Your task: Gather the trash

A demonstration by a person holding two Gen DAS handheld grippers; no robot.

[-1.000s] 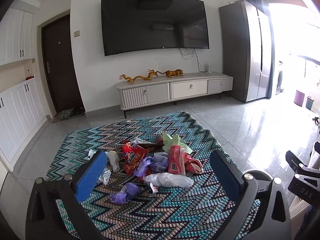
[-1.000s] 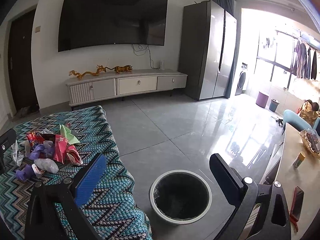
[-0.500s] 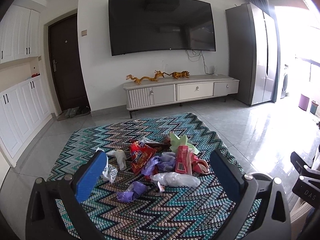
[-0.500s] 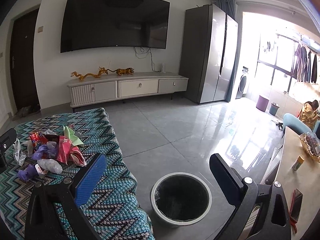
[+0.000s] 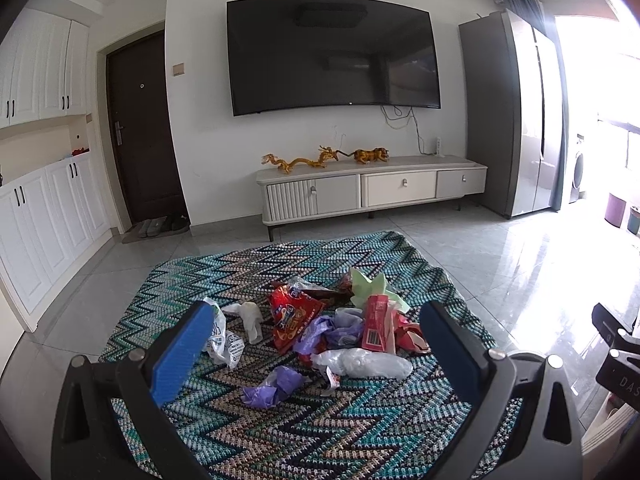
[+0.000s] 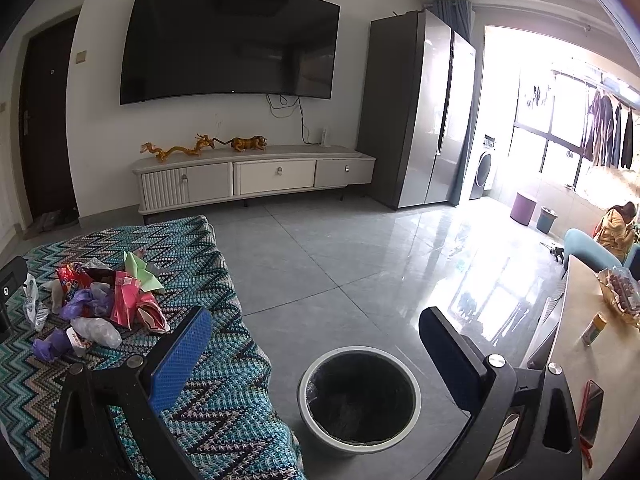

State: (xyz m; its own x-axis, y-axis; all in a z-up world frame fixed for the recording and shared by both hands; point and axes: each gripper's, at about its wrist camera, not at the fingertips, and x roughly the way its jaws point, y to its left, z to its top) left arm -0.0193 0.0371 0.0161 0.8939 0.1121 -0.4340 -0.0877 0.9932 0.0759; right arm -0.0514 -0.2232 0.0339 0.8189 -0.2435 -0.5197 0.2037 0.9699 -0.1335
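Trash pile point(image 5: 340, 324) sits in the middle of the zigzag rug point(image 5: 248, 276): a red snack bag point(image 5: 290, 314), a pink carton point(image 5: 376, 324) standing beside it, green paper point(image 5: 370, 286) at the far side, purple wrappers point(image 5: 274, 388) and a clear plastic bag point(image 5: 362, 363) on the near side, white plastic point(image 5: 222, 338) off to the left. Left gripper point(image 5: 316, 334) hangs above the near edge of the pile, jaws spread wide, nothing in them. Over on the right, the right gripper point(image 6: 316, 338) is spread wide too and empty, looking down on the round bin point(image 6: 358, 394), which stands on the grey tiles just beside the rug's right edge. Dark liner inside the bin. Far wall carries the television point(image 5: 334, 54) above a low white cabinet point(image 5: 372, 192).
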